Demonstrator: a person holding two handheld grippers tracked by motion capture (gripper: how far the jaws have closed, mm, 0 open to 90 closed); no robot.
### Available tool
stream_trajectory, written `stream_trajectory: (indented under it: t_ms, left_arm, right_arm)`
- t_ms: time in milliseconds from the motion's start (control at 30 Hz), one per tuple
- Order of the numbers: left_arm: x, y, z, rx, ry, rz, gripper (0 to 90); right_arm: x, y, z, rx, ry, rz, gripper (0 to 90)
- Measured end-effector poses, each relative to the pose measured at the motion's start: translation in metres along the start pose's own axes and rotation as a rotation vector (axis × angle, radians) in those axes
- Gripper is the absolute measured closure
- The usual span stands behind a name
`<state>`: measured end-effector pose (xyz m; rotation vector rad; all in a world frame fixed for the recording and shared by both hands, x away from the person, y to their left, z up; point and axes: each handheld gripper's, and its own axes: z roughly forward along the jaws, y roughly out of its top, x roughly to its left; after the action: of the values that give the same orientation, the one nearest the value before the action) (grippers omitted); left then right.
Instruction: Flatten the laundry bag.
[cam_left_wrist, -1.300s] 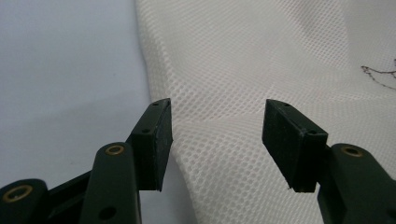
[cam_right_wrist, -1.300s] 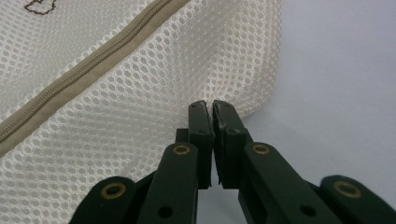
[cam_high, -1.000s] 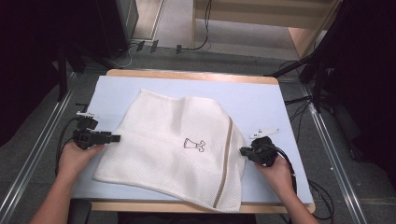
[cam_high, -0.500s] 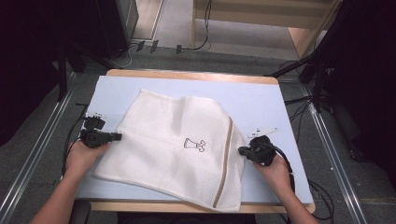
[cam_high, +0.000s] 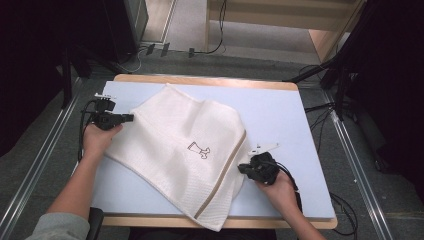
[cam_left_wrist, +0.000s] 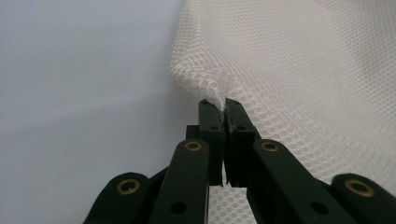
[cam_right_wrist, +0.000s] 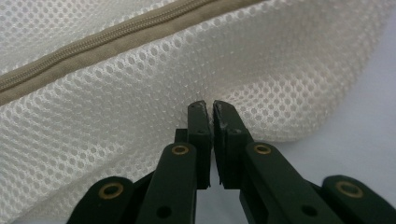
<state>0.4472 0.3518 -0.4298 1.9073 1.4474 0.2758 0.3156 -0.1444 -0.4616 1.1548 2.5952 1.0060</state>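
A white mesh bag (cam_high: 185, 145) with a tan zipper (cam_high: 225, 172) and a small black printed figure (cam_high: 199, 149) lies spread on the light blue table (cam_high: 280, 115). My left gripper (cam_high: 131, 118) sits at the bag's left corner, shut on a pinch of mesh. In the left gripper view the mesh (cam_left_wrist: 303, 70) bunches into the shut tips of the left gripper (cam_left_wrist: 224, 103). My right gripper (cam_high: 241, 168) holds the bag's right edge beside the zipper. In the right gripper view the right gripper (cam_right_wrist: 209, 105) is shut against a fold of mesh (cam_right_wrist: 116, 116) below the zipper (cam_right_wrist: 116, 37).
The bag's near corner hangs over the table's wooden front edge (cam_high: 280, 220). Bare blue surface lies to the right of the bag. Cables (cam_high: 320, 107) trail off the table's right side, and metal rails (cam_high: 360, 165) run along both sides on the floor.
My left hand has moved away toward the far left of the table, dragging the bag's corner with it. My right hand has shifted a little leftward. The bag has turned and stretched between them.
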Motion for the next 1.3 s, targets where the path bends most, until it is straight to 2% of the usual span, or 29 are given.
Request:
stream_trajectory:
  t_ms: [67,233,300,367,400,467,533,633,733,900,1033,1300]
  left_arm:
    - [0.000,0.005,0.003,-0.017,-0.007,-0.004,88.1]
    - [0.000,0.012,0.010,-0.024,-0.029,-0.012,86.7]
    - [0.000,0.013,0.011,-0.037,-0.047,-0.030,76.8]
    - [0.000,0.013,0.008,-0.047,-0.054,-0.018,60.2]
    - [0.000,0.013,0.006,-0.046,-0.053,-0.021,53.9]
    - [0.000,0.011,0.000,-0.038,-0.050,-0.012,48.4]
    - [-0.002,0.009,-0.009,-0.044,-0.035,-0.003,47.0]
    - [-0.004,0.003,-0.024,-0.050,-0.020,0.000,45.9]
    - [-0.010,-0.008,-0.038,-0.054,-0.022,-0.005,45.8]
    - [-0.024,-0.035,-0.057,-0.039,-0.026,0.004,46.5]
    - [-0.030,-0.055,-0.066,-0.004,-0.018,0.002,47.0]
    - [-0.038,-0.088,-0.083,0.021,-0.003,-0.055,47.9]
  right_arm:
    - [0.010,0.003,0.005,-0.001,0.018,0.007,87.3]
    - [0.032,0.007,0.015,-0.006,0.070,-0.007,87.4]
    - [0.039,0.009,0.017,-0.007,0.096,-0.012,87.0]
    - [0.041,0.010,0.017,-0.004,0.103,-0.028,82.0]
    - [0.040,0.010,0.015,-0.010,0.108,-0.027,79.2]
    - [0.034,0.009,0.006,-0.027,0.123,-0.013,73.6]
    - [0.027,0.008,-0.009,-0.060,0.099,-0.023,70.0]
    - [0.015,0.006,-0.028,-0.111,0.058,-0.007,66.9]
    - [-0.001,0.007,-0.036,-0.143,0.024,0.009,64.5]
    - [-0.023,0.013,-0.034,-0.151,-0.021,0.021,65.1]
    - [-0.038,0.023,-0.030,-0.156,-0.031,0.043,65.3]
    - [-0.052,0.045,-0.023,-0.178,-0.033,0.057,69.5]
